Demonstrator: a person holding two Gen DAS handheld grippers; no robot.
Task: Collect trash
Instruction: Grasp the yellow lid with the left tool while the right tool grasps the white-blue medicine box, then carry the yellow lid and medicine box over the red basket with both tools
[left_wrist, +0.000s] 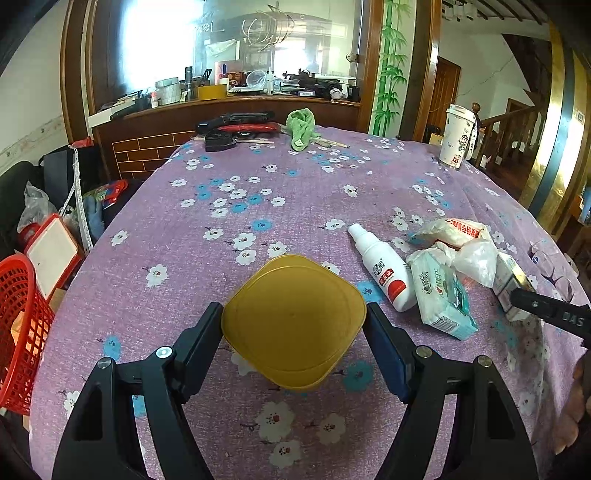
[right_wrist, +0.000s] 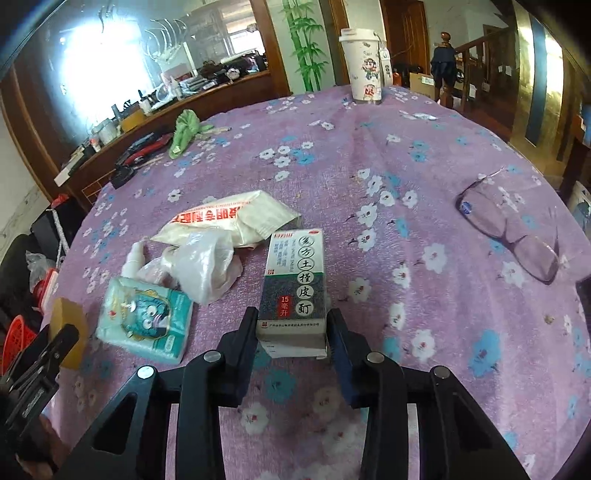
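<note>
Trash on a purple flower-print tablecloth (left_wrist: 295, 192). A small grey-and-white cardboard medicine box (right_wrist: 293, 291) lies flat with its near end between the fingers of the right gripper (right_wrist: 291, 325); both pads sit against the box sides, jaws partly closed on it. Left of the box: crumpled clear plastic bag (right_wrist: 207, 266), a white flat sachet with red print (right_wrist: 229, 218) behind it, a teal-and-white tissue pack (right_wrist: 146, 321) nearer the camera, and a white spray bottle (right_wrist: 133, 258) half hidden behind the bag. To the right, well apart, clear-framed eyeglasses (right_wrist: 513, 229).

The left gripper (left_wrist: 293, 321) has its jaws wide, both pads touching the sides of a yellow rounded-square plastic container (left_wrist: 293, 321), seen from its flat face, held over the cloth. The spray bottle lies just right of it, tissue pack beside that.

Far edge: white paper cup with lid and cartoon stickers (left_wrist: 456, 134), green rag (left_wrist: 303, 127). Red plastic mesh basket (left_wrist: 22, 332) beside the table at left.
</note>
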